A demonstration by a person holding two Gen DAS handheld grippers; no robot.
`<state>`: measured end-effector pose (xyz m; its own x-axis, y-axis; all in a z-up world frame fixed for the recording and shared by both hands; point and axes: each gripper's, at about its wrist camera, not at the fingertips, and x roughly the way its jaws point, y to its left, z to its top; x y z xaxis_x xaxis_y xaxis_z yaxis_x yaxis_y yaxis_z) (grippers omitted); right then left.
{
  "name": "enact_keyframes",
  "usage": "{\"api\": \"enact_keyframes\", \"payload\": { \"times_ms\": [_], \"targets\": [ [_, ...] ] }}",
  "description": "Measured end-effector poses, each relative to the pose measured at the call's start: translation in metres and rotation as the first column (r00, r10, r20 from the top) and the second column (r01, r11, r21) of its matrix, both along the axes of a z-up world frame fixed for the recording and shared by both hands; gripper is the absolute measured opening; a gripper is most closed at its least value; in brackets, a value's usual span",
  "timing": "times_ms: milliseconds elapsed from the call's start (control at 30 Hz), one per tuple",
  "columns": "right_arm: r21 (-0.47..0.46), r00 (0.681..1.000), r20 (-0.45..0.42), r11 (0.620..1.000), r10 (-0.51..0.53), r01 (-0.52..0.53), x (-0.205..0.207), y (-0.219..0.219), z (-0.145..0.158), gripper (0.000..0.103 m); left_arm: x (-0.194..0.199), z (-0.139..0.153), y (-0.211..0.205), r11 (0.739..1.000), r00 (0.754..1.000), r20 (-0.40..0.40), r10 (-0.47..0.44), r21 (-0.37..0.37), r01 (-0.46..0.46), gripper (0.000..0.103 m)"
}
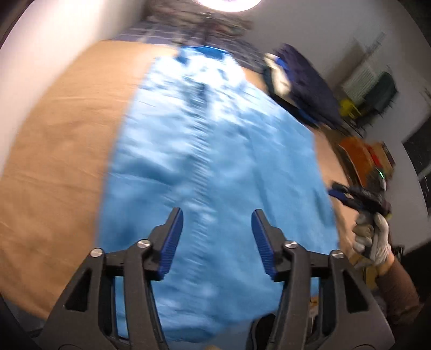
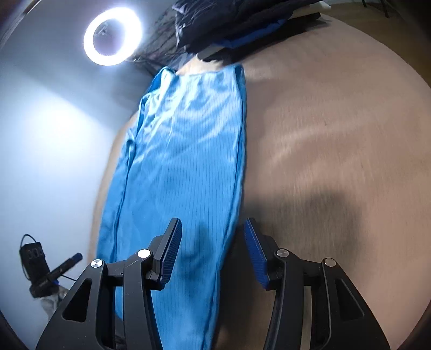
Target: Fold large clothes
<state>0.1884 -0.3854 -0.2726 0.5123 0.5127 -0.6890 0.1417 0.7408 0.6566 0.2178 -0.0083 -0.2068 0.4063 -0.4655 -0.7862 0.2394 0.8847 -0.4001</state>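
Note:
A light blue garment lies spread lengthwise on a tan-covered surface. My left gripper is open and empty, held above the garment's near end. In the left wrist view my right gripper shows at the garment's right edge, in a white-gloved hand. In the right wrist view the blue garment runs away from me, and my right gripper is open, straddling the garment's right edge near its near end. Both views are motion-blurred.
A pile of dark navy clothes lies at the far right of the surface and also shows in the right wrist view. A ring light shines by the far wall. Orange items sit off the right side.

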Motion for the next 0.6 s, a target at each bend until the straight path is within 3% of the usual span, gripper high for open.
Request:
{"api": "enact_keyframes", "payload": {
  "times_ms": [200, 433, 600],
  "targets": [
    [0.024, 0.998, -0.018, 0.998, -0.059, 0.059, 0.036, -0.011, -0.011, 0.048, 0.086, -0.037, 0.063, 0.984, 0.979, -0.149, 0.14, -0.088, -0.154, 0.056],
    [0.094, 0.993, -0.019, 0.988, -0.12, 0.121, 0.084, -0.037, -0.026, 0.048, 0.172, -0.09, 0.068, 0.969, 0.959, -0.248, 0.138, -0.165, -0.183, 0.056],
    [0.117, 0.995, -0.01, 0.988, -0.103, 0.104, 0.116, -0.045, -0.03, 0.048, 0.228, -0.102, 0.056, 0.97, 0.966, -0.25, 0.061, -0.211, -0.116, 0.057]
  ]
}}
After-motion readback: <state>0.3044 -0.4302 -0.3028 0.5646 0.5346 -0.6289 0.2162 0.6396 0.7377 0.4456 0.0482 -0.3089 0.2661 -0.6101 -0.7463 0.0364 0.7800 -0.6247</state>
